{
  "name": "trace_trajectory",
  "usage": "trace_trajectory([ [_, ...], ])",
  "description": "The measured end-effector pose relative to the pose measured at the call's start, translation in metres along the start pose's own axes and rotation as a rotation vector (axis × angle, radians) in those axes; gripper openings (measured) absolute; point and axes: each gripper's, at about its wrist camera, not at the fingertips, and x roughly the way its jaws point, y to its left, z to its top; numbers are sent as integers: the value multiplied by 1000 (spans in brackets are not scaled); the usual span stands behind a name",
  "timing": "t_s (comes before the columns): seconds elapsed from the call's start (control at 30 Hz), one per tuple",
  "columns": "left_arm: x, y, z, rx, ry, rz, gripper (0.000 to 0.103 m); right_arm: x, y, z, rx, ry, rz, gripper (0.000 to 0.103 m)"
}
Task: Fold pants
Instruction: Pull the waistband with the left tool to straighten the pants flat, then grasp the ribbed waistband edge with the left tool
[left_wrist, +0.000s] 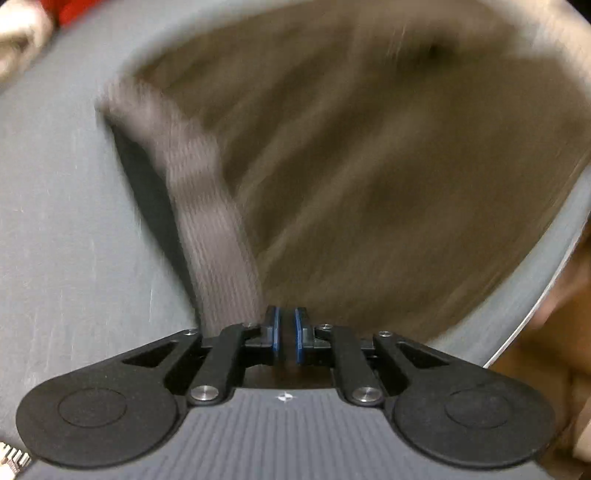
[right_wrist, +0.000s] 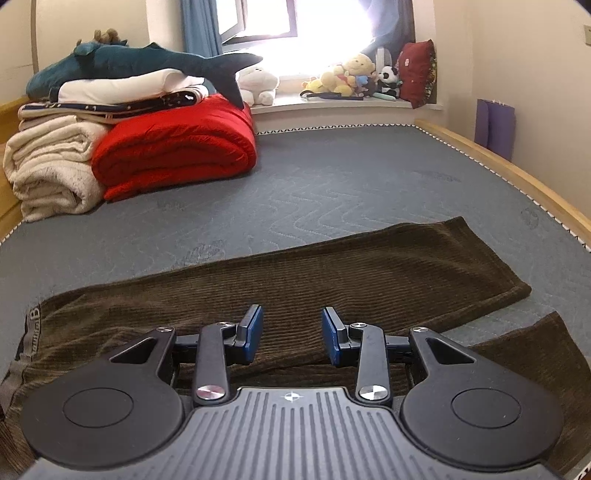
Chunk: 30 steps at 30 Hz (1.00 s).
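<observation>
Right wrist view, brown pants flat on mattress

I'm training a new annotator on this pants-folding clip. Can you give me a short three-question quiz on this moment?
1. True or false: the right gripper is clamped on the pants.
2. What part of the pants rises from the left gripper? A. a leg hem B. the grey waistband C. a pocket
3. What sits directly beside the red blanket on the mattress?

Key
1. False: its jaws stand open above the fabric.
2. B: the jaws are shut where the waistband meets them, though blur hides the exact hold.
3. A folded cream blanket.
</observation>
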Motion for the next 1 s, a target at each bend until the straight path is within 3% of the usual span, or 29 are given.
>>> trace_trajectory([
  [0.03, -3, -1, 1, 24, -3, -1, 8, -1, 0, 0, -2, -2, -1, 37],
  [0.13, -16, 12, 8, -85, -16, -41, 8, -3, -1, 1, 2, -12, 0, 37],
  [0.3, -50, 25, 36, -190, -213, -73, 10, -5, -2, 0, 15, -22, 1, 37],
  [0.5, -79, 19, 82, -278, -406, -17, 12, -21, -3, 30, -4, -104, 24, 37],
  [0.57, -85, 21, 99, -305, -482, -2, 19, -29, -5, 49, -16, -147, 29, 37],
  [0.63, -93, 17, 114, -332, -557, 12, 44, -36, -11, 68, -16, -183, 45, 39],
  [0.7, -99, 12, 122, -346, -623, 45, 50, -37, -17, 81, -47, -215, 39, 47],
  [0.77, -106, 6, 130, -335, -647, 82, 50, -30, -23, 83, -82, -229, 12, 52],
  [0.83, -105, 4, 139, -336, -642, 90, 50, -13, -35, 71, -75, -212, -35, 52],
  [0.87, -104, 4, 143, -345, -633, 95, 50, -1, -42, 60, -48, -169, -58, 52],
  [0.93, -102, 7, 151, -365, -617, 91, 52, 26, -50, 54, -10, 4, -84, 50],
  [1.0, -99, 11, 157, -372, -595, 74, 52, 35, -56, 55, 42, 28, -72, 50],
])
